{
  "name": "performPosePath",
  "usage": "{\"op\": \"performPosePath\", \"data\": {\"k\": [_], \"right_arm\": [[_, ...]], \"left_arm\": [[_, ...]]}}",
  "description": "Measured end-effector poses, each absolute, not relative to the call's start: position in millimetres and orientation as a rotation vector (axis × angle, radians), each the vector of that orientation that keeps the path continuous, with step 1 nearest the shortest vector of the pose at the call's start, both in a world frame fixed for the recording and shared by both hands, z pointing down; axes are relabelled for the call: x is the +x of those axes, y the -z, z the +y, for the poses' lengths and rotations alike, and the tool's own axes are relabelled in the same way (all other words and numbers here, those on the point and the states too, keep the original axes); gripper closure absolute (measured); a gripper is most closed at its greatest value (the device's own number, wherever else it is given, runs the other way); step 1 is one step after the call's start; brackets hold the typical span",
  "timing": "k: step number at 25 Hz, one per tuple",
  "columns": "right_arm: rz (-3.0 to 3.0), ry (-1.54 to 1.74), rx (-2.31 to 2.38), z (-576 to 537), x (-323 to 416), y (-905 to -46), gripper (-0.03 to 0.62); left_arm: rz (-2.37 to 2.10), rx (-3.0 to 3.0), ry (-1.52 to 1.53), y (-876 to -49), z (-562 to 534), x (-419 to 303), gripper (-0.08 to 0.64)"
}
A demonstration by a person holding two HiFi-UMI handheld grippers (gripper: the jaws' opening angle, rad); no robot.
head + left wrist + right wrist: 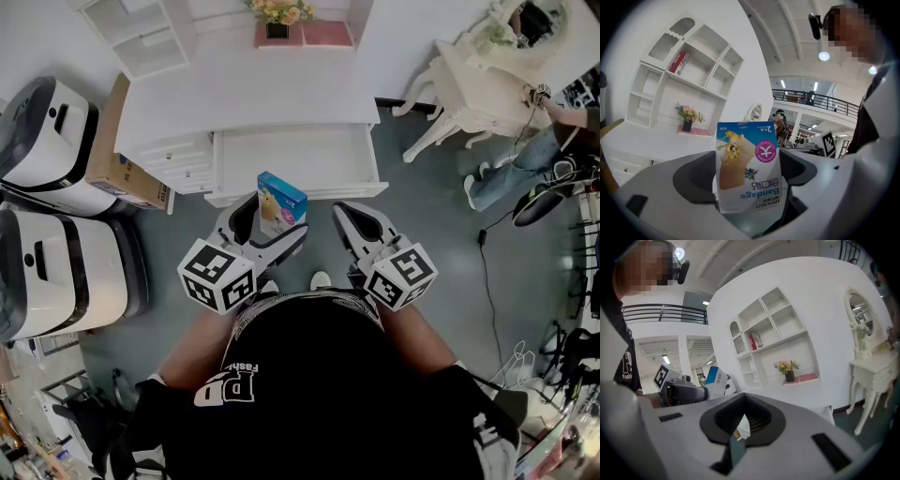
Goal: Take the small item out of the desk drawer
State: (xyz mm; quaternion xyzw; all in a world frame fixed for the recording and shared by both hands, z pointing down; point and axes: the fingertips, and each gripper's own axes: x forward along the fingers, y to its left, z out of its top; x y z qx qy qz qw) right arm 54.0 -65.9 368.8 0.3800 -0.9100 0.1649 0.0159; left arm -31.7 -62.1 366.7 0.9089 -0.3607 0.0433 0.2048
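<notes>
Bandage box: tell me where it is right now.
Head view, just left of centre: the bandage box is clamped in the left gripper, in front of the open desk drawer, with the right gripper alongside.

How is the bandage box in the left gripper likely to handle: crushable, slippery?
The bandage box looks like thin printed card, so it is probably light and may dent under a hard squeeze. Its flat faces sit between the jaws of the left gripper, so it should not roll; the glossy print might let it slip.
</notes>
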Motion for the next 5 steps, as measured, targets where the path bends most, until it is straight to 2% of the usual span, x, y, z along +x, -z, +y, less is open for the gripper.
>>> {"op": "performPosePath", "data": {"k": [5], "right_arm": [[-2.832, -0.509, 1.181, -67.1, 54.1, -371.3, 0.584]], "left_arm": [[-1.003, 2.539, -0.126, -369.1, -62.1, -31.7, 0.143]]}}
